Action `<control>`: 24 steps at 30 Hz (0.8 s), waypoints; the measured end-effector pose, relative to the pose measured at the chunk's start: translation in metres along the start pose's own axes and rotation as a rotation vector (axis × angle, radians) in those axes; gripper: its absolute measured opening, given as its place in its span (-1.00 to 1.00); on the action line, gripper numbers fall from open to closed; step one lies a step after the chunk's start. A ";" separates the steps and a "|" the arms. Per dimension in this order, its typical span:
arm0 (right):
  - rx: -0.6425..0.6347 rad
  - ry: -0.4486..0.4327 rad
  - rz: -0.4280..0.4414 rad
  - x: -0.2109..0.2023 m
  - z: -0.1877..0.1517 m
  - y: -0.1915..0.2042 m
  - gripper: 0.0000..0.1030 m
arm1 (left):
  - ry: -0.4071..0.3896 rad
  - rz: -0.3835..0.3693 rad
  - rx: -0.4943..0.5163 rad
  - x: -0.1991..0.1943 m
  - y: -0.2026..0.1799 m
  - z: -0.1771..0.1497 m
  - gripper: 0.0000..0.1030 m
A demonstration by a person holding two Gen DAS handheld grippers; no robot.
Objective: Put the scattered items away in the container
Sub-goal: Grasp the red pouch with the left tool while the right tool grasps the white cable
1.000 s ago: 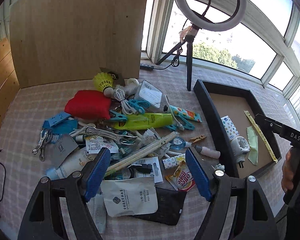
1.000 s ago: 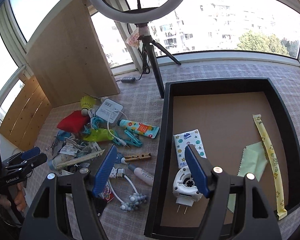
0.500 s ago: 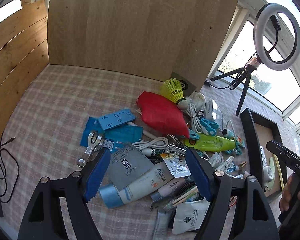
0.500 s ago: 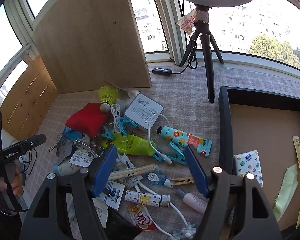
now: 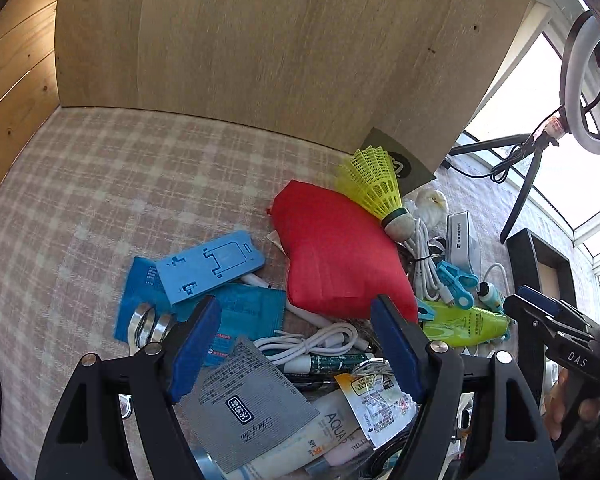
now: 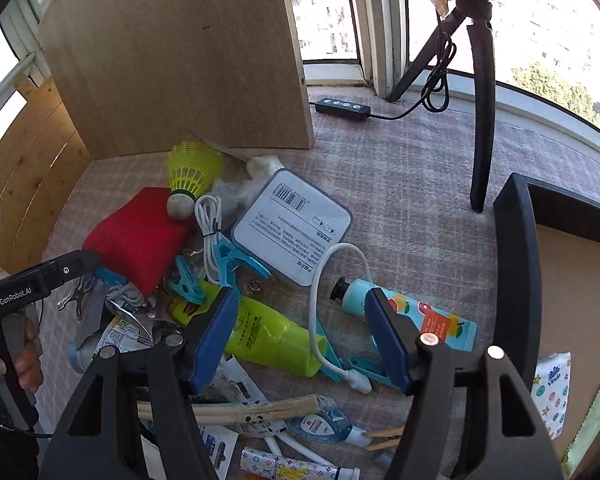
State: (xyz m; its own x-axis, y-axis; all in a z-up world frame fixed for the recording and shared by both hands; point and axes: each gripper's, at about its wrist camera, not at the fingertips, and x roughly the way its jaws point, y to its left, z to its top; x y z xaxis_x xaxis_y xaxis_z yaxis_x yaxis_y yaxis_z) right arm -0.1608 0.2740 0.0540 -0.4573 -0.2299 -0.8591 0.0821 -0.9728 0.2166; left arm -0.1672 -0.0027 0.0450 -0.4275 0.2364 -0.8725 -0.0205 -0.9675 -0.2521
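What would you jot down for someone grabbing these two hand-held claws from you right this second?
Left gripper: open, empty, over the white cable and grey sachet.
Right gripper: open, empty, over the green tube and the white cord.
Pile lies on the checked cloth left of the black tray: red pouch, yellow shuttlecock, blue clips, tubes, chopsticks.
Done: a tissue pack and a green cloth lie in the tray.
Left: nearly the whole pile.

Left gripper (image 5: 296, 344) swung off the black tray (image 5: 540, 256) toward the pile's wooden-board side, now low over the white cable (image 5: 316, 340) beside the red pouch (image 5: 336, 256), right gripper (image 6: 300, 340) moved from over the tray to above the green tube (image 6: 268, 332), both jaws apart throughout.
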 end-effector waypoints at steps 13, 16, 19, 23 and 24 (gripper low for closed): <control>-0.001 0.059 0.037 0.027 0.001 -0.004 -0.75 | 0.001 -0.041 -0.023 0.020 -0.008 0.011 -0.94; 0.012 0.040 0.031 0.022 0.000 -0.006 -0.88 | -0.003 -0.045 -0.016 0.019 -0.010 0.009 -0.99; 0.026 0.010 0.026 0.011 0.000 -0.009 -0.92 | -0.030 -0.044 -0.014 0.012 -0.011 0.008 -1.00; 0.046 -0.031 0.038 -0.007 0.001 -0.014 -0.93 | -0.068 -0.047 -0.011 -0.005 -0.011 0.010 -1.00; 0.051 -0.040 0.044 -0.011 0.002 -0.015 -0.93 | -0.079 -0.047 -0.008 -0.011 -0.012 0.010 -1.00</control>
State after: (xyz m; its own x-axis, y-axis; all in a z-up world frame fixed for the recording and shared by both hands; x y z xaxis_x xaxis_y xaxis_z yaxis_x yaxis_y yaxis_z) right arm -0.1582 0.2909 0.0612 -0.4892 -0.2701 -0.8293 0.0582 -0.9588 0.2779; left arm -0.1716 0.0052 0.0615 -0.4966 0.2733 -0.8238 -0.0352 -0.9547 -0.2955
